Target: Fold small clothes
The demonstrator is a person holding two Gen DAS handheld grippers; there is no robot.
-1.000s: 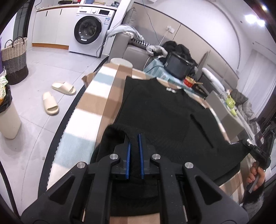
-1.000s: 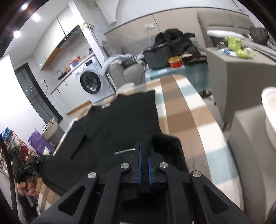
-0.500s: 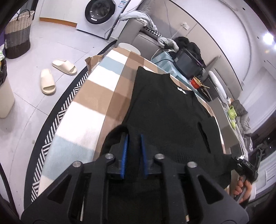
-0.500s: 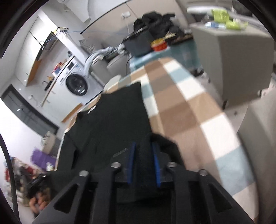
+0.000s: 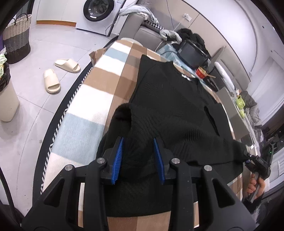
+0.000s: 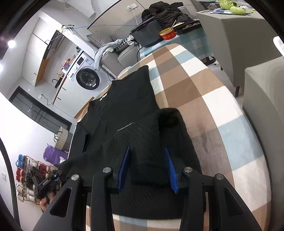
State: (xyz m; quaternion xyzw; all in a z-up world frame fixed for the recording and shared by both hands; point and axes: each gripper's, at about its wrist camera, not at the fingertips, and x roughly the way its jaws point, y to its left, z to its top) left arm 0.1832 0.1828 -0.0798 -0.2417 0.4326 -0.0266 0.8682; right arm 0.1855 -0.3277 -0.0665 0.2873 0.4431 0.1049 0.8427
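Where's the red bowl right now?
The red bowl sits past the blanket's far end in the right wrist view, beside a black tray; the left wrist view shows it upper right.

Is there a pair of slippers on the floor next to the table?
Yes, the left wrist view shows two cream slippers lying on the grey floor tiles, to the side of the checked table.

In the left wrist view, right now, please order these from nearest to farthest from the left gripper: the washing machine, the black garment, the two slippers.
1. Black garment, directly beneath the open left gripper.
2. Slippers, on the floor, left.
3. Washing machine, far back, top left.
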